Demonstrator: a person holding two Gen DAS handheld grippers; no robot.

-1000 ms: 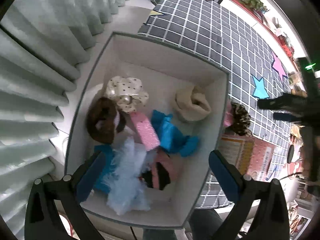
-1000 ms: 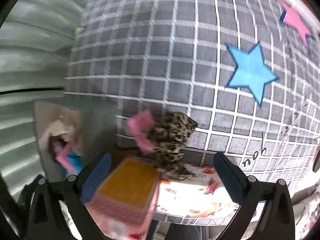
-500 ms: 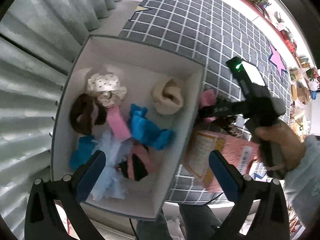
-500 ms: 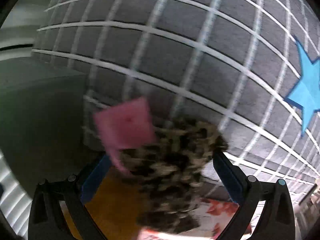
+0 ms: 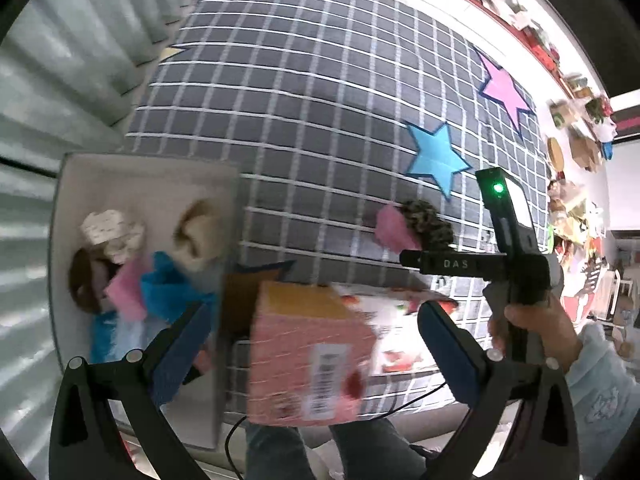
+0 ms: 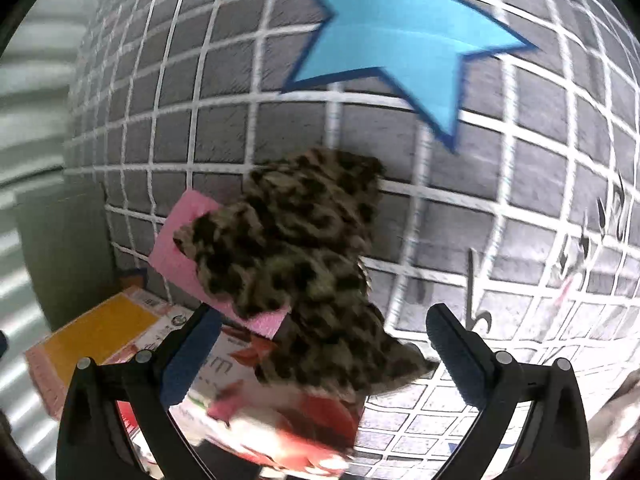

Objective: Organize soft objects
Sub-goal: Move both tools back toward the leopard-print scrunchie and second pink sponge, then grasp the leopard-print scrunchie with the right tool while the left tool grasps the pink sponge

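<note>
Starting at the left: white box (image 5: 60,240) already holds a pile of soft bits, left gripper (image 5: 312,344) hangs spread wide, gripping nothing. Over right, the leopard scrunchie (image 6: 296,248) on its pink card (image 6: 176,256) sits on the checked cloth (image 6: 520,184), between the right gripper's (image 6: 320,344) parted fingers. I'd pinch the thick fabric, not the card.

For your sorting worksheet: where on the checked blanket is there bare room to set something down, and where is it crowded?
Free: the checked blanket between the white box and the blue star. Crowded: the box's floor, full of soft items, and the near edge, with the pink carton and the leopard scrunchie.
</note>
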